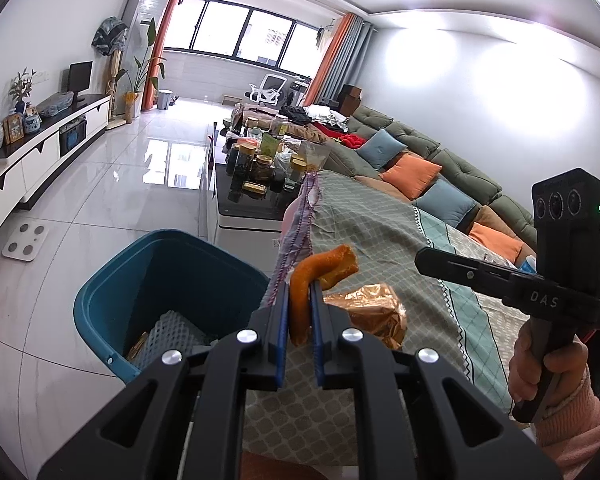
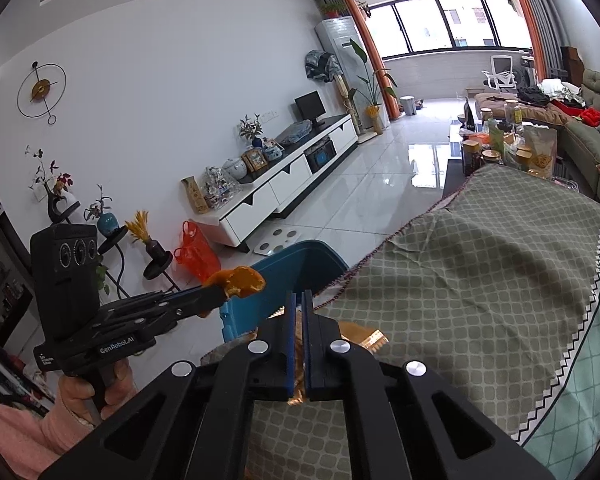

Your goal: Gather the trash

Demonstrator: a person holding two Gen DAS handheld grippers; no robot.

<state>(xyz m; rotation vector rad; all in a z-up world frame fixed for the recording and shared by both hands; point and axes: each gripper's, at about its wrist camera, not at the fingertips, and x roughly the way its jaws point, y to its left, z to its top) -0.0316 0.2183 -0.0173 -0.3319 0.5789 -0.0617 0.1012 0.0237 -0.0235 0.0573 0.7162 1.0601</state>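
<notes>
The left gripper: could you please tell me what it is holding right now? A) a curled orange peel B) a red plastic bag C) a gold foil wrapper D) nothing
A: in the left wrist view the left gripper is shut on the orange peel, which curls up from between its blue pads, beside the blue bin; the gold foil wrapper lies on the checked cloth.

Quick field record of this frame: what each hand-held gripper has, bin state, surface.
left hand-held gripper: shut on orange peel
right hand-held gripper: shut on gold wrapper, which lies on the cloth
bin: blue, open, beside the table edge, trash already inside
surface: checked cloth
</notes>
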